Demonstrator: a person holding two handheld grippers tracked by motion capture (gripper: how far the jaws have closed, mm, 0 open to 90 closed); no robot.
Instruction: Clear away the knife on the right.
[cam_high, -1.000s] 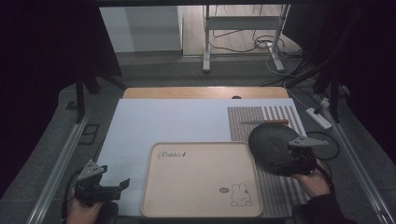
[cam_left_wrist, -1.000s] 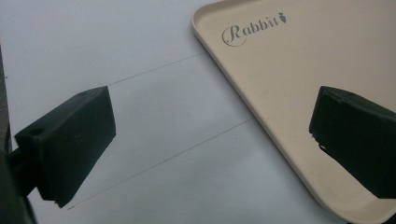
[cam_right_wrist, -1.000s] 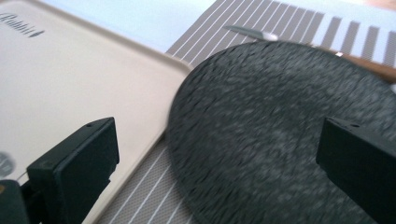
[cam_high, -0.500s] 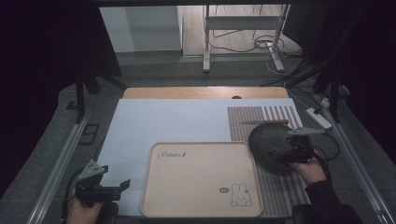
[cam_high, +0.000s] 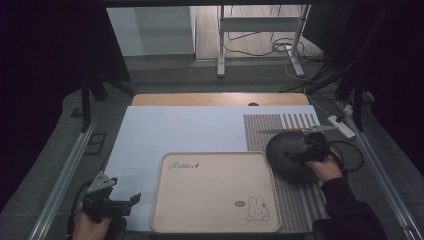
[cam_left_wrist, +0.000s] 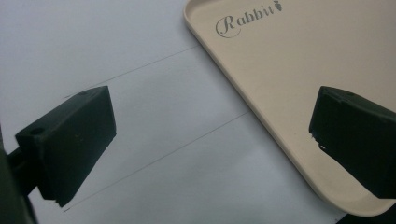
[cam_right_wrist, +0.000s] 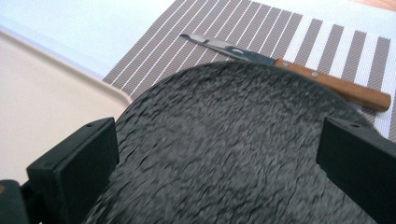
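The big white table top fills the middle of the high view. On it, low in the middle of the frame, lies a tan tray with a small rabbit picture. It has nothing in it. At the right side of the frame is a striped mat. A dark round plate with a rough top sits on that mat, just beside the tray's right edge. A knife with a wooden handle lies on the mat at the plate's far edge.

The right gripper hangs over the plate. Its two jaws are wide apart and hold nothing. In the right gripper view the plate sits between the two jaws and the knife is at the top of the frame.

The left gripper waits at the lower left of the frame, beside the tray. Its jaws are apart too.

I think this is the reaching step: the right gripper is going for the plate. Next it should likely go down to the plate's rim, pinch it, and not bump the knife.
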